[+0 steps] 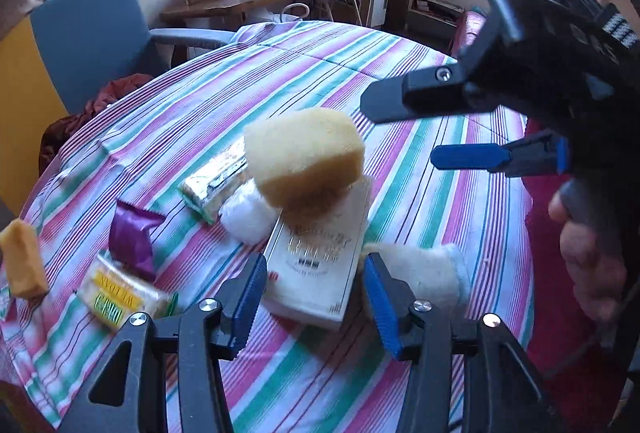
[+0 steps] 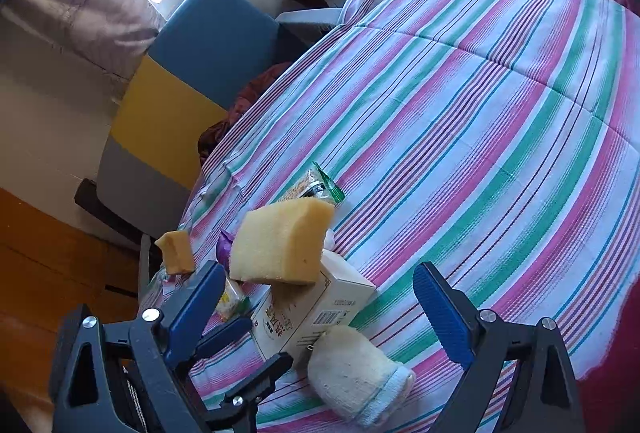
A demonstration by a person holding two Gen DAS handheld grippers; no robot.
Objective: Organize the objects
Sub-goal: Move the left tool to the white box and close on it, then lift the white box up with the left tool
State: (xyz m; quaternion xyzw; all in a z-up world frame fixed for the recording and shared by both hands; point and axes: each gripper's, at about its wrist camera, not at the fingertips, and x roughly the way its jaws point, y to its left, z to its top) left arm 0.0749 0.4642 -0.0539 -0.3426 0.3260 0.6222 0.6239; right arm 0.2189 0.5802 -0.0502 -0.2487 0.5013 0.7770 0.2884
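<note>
The yellow sponge point(image 1: 306, 157) sits atop the white box point(image 1: 320, 261) on the striped surface point(image 1: 400, 81), seemingly loose. Left tongs point(image 1: 316, 293) and right tongs point(image 2: 320, 309) gape empty.

The left wrist camera looks steeply down along its own fingers point(image 1: 248, 297) from close above the striped tablecloth point(image 1: 224, 101), facing a window wall at 12 o'clock, with the right gripper point(image 1: 412, 133) entering from 3 o'clock. The right wrist camera looks down from just as near, rolled so the blue chair point(image 2: 216, 37) sits at 10 o'clock. Both share the yellow sponge point(image 1: 306, 157) on the white box point(image 1: 316, 269), the rolled white cloth point(image 2: 356, 373) and the chair.
</note>
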